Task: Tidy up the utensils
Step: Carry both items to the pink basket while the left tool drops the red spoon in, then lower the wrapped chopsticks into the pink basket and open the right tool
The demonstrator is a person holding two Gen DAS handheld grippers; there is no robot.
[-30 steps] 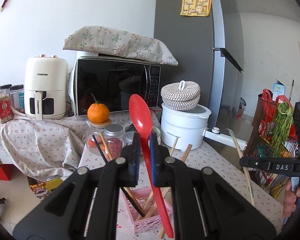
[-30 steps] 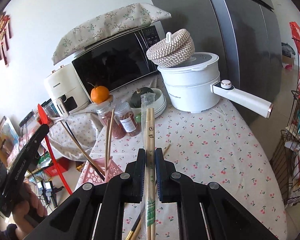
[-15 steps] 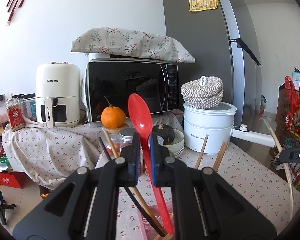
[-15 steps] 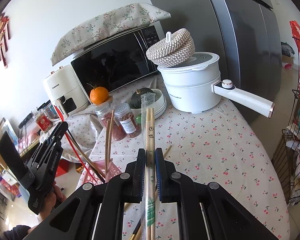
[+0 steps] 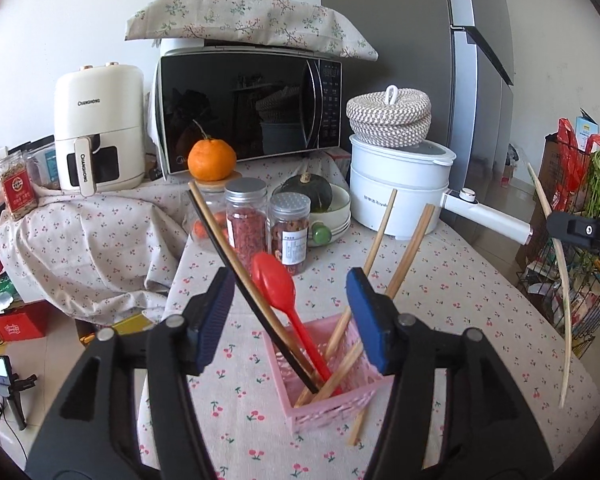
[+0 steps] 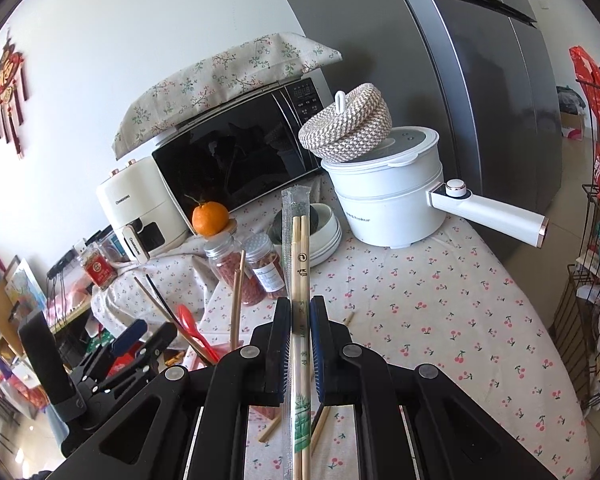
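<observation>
Now, left hand-held gripper [image 5: 290, 316]: released, jaws apart around the red spoon [image 5: 288, 304] standing in the pink basket [image 5: 324, 404].
Right hand-held gripper [image 6: 300, 344]: clenched on wrapped chopsticks [image 6: 300, 264].

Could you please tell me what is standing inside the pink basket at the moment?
The pink basket holds a red spoon, a black chopstick and several wooden chopsticks, all leaning. Their lower ends and the basket's bottom are hidden by its wall.

My right gripper [image 6: 300, 344] hides most of the pink slotted plastic basket [image 6: 220, 350]. The clear-wrapped bamboo chopsticks [image 6: 300, 264] run off the lower frame edge; their printed label is illegible.
</observation>
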